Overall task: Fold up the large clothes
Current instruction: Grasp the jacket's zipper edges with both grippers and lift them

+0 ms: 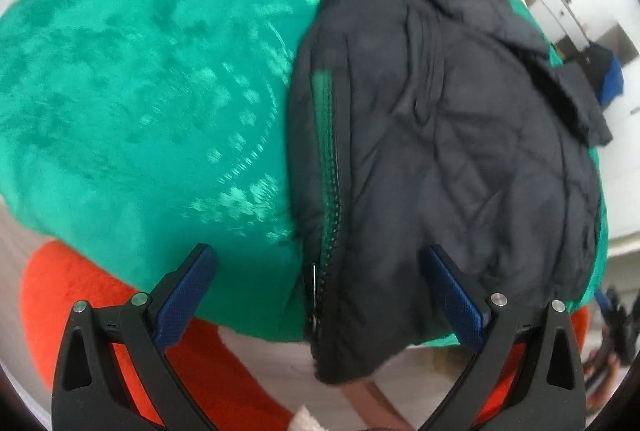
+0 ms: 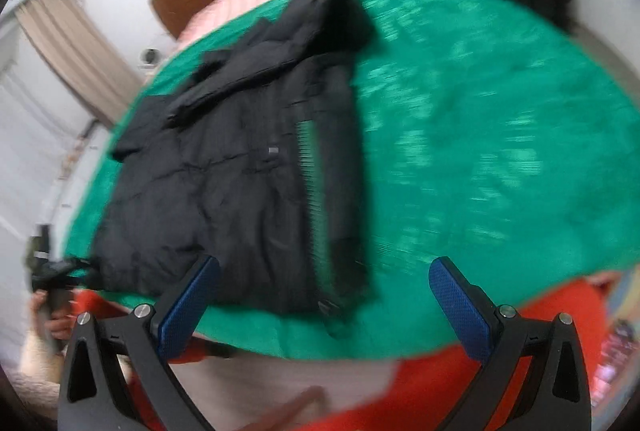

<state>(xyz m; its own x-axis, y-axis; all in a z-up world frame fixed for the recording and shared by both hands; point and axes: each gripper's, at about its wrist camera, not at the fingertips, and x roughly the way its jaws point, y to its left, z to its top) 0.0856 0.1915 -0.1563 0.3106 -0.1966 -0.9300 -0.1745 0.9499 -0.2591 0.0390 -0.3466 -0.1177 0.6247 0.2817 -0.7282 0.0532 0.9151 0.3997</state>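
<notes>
Clearly the black padded jacket point(image 1: 440, 135) already lies partly folded on the green blanket point(image 1: 140, 71) that covers the bed, its hood point(image 2: 336, 15) at the far end and its hem at the near edge, a corner of the hem drooping over the blanket's edge. Both tools hang above that near edge with nothing between their blue pads: the left gripper point(image 1: 320, 295) is spread wide, roughly over the zipper point(image 1: 330, 191) and the hem, and the right gripper point(image 2: 326, 295) is equally wide, over the hem's right corner. Both views are blurred, so fine creases cannot be read. The step in hand looks like a fresh grasp on the hem, to carry it toward the hood. To do it well, I would set each gripper on one hem corner, well apart, and bite through all the padded layers rather than the top shell alone, since slick quilted fabric tends to slide. Lifting both corners together and level should keep the fold square; the loose sleeve point(image 2: 224, 87) lying across the far left part may slip out if the lift is hasty.
</notes>
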